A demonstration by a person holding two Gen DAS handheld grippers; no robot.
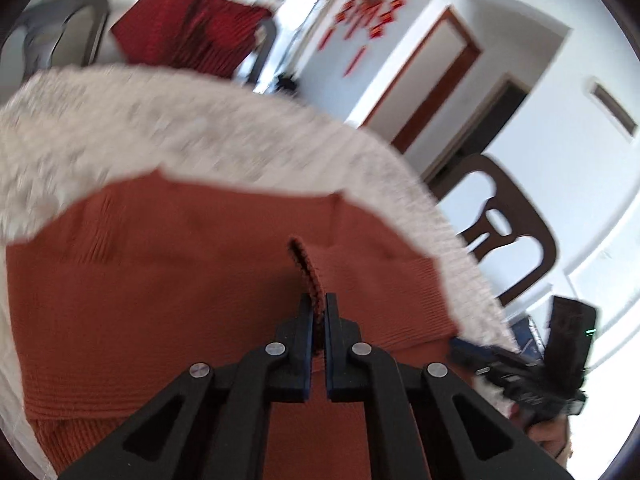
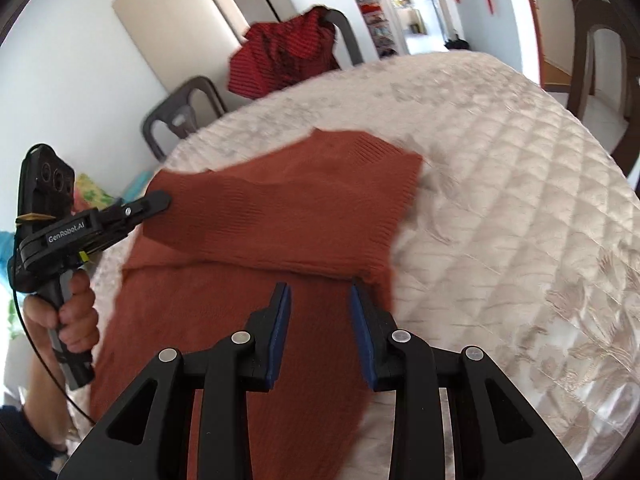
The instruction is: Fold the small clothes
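A rust-orange knit garment (image 2: 280, 216) lies on a round table with a cream quilted cloth (image 2: 500, 184), its upper part folded over the lower. My left gripper (image 1: 319, 300) is shut on a ribbed edge of the garment (image 1: 200, 280) and holds it lifted. In the right wrist view the left gripper (image 2: 158, 202) grips the garment's left edge. My right gripper (image 2: 318, 292) is open, its jaws apart just above the garment's near part, by the fold line. It also shows in the left wrist view (image 1: 532, 364) at the right.
A grey plastic chair (image 2: 180, 120) and a chair draped with a dark red garment (image 2: 284, 60) stand behind the table. A dark wooden chair (image 1: 508, 224) stands at the table's right side. Doors and red wall decorations are behind.
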